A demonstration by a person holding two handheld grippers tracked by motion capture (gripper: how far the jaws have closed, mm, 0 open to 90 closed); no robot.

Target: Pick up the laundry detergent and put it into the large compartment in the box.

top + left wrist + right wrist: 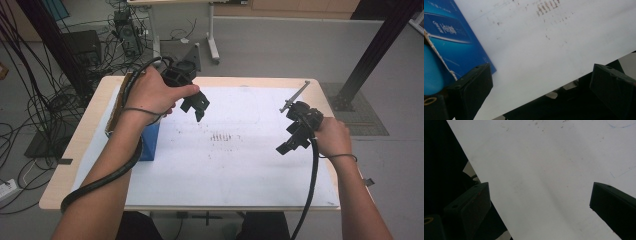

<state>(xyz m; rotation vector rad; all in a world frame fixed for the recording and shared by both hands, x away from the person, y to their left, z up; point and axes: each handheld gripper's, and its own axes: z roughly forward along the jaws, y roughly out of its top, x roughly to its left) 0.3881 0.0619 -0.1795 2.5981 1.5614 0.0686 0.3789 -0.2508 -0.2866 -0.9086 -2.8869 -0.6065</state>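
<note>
We held the left gripper (199,107) above the white sheet (240,165), jaws wide and empty, just beside the blue box (150,142) at the sheet's left edge; the right gripper (290,142) hovered over the right side, also wide, empty

even, soft indoor light; faint shadows; gripper views slightly blurred.

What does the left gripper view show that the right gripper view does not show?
The left gripper view shows a blue cardboard box with a torn edge, and rows of small brown marks on the sheet. The right gripper view shows thin blue pen lines near its top right corner. Both share the white paper sheet and two wide-apart black jaws with nothing between them.
</note>
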